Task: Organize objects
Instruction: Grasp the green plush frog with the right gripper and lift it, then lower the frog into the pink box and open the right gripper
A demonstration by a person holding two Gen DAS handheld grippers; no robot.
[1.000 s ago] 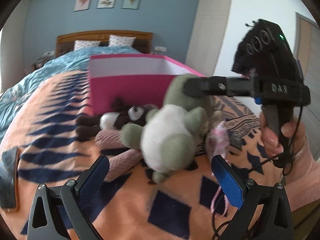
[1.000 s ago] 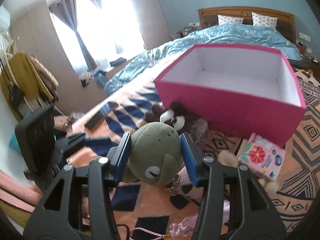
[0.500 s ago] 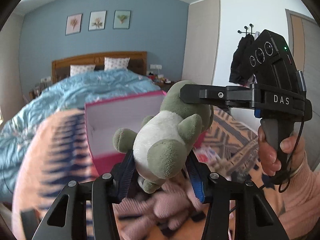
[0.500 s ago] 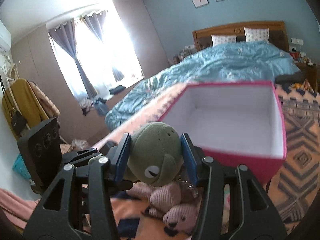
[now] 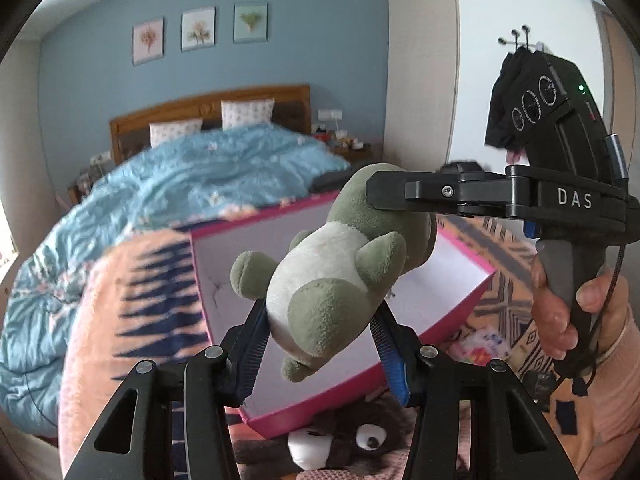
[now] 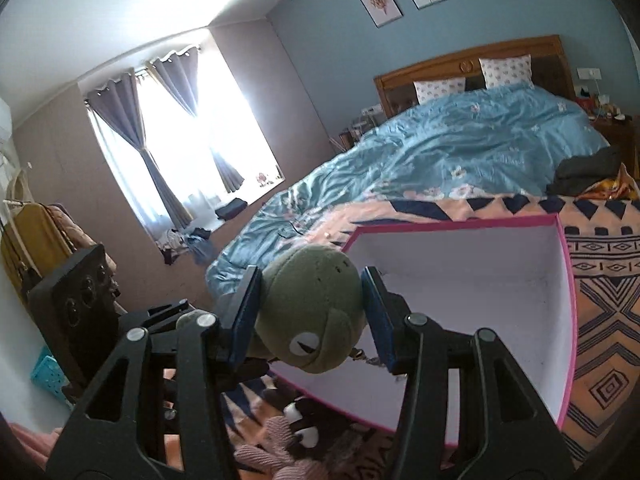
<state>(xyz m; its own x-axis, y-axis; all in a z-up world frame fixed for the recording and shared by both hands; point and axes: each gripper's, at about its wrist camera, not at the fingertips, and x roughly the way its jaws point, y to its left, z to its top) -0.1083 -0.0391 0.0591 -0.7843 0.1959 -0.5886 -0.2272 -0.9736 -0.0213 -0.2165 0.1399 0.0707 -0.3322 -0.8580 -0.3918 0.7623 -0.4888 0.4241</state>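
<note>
Green plush frog point(image 5: 336, 276) is held in the air by both grippers at once, over the near rim of the pink box point(image 5: 452, 316).

Left gripper point(image 5: 320, 344): jaws narrow, blue pads pressed on the frog's lower body, one on each side. White belly and green legs face the left wrist camera. Its jaws have just been closing, and the frog is between them.

Right gripper point(image 6: 310, 320): jaws narrow, clamped on the frog's head; one white eye visible, facing down toward the camera. A person's hand point(image 5: 568, 308) grips the right handle (pink sleeve at the wrist).

Box is open, white inside, nothing visible in it; it sits on an orange blanket point(image 6: 612, 364) with dark geometric print.

Below the box edge, on the blanket: dark brown plush point(image 5: 360, 436) with white muzzle, and a pink knitted plush point(image 6: 276, 440) touching it.

Blue quilt point(image 6: 460, 160) covers the far half of the bed.
</note>
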